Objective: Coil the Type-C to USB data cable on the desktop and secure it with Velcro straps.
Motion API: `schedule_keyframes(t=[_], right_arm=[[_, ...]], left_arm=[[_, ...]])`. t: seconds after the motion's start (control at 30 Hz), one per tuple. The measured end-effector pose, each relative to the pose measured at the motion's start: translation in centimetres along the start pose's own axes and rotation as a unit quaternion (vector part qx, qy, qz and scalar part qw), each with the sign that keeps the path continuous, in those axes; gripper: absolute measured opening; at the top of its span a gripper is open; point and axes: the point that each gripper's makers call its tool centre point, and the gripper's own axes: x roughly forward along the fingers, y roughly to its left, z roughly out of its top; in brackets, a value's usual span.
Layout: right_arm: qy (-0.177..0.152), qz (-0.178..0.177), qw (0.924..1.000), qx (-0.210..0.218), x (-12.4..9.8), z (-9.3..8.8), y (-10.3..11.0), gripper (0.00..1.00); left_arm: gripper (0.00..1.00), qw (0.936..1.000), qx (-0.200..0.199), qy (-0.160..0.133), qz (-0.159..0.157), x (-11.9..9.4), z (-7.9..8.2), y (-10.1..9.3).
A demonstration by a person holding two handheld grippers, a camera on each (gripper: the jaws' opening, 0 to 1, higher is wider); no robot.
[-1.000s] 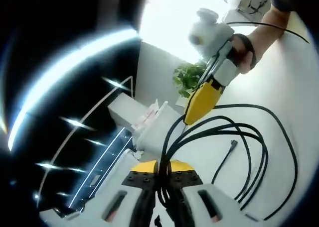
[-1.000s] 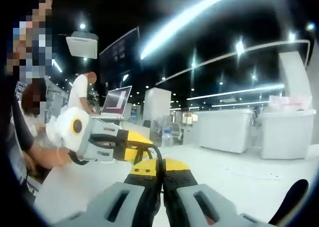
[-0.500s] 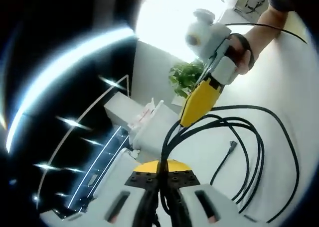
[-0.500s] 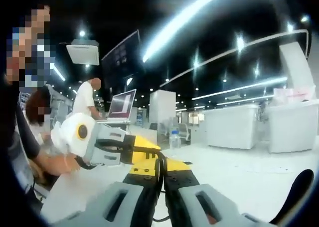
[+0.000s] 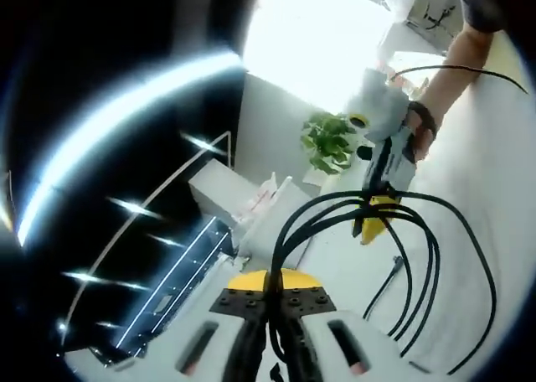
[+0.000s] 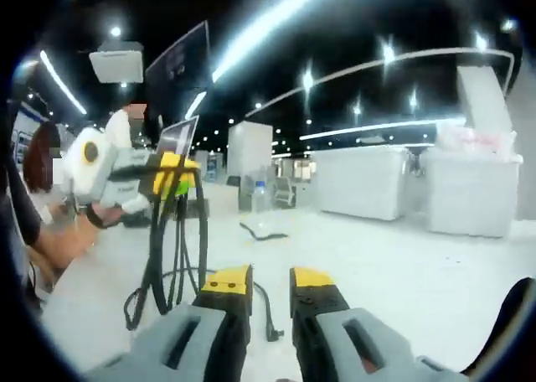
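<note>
The coiling looks well under way but not finished; the left gripper (image 5: 270, 302) has its jaws pinched tight on a bunch of strands of the black data cable (image 5: 435, 256), and in the left gripper view several loops arch up from that pinch and hang down over the white desktop (image 5: 494, 172); one free end with a small connector (image 5: 395, 263) dangles inside the loops, so at least one tail is not yet gathered in. The right gripper (image 6: 262, 283) has its jaws parted with a clear gap and nothing between them; in the left gripper view it hovers beyond the loops, just beside the top of the coil, though whether it touches the cable cannot be told. In the right gripper view the left gripper holds the bundle upright, the loops drooping to the desktop beneath it. No Velcro strap can be made out around the cable, so by my reading the strapping is still to do, after the loose end is tucked in.
</note>
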Motion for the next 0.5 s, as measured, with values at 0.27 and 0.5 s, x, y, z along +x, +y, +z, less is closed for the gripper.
schedule_keyframes(t=[0.27, 0.5], right_arm=[[0.064, 0.01, 0.9974, -0.033, 3.5, -3.0, 1.3, 0.21], [0.091, 0.005, 0.9958, -0.003, 4.5, -4.1, 0.6, 0.17]], left_arm=[[0.04, 0.9989, 0.016, -0.034, 0.028, -1.2, 2.4, 1.5], [0.04, 0.9958, 0.027, -0.07, 0.051, -1.8, 4.9, 3.0]])
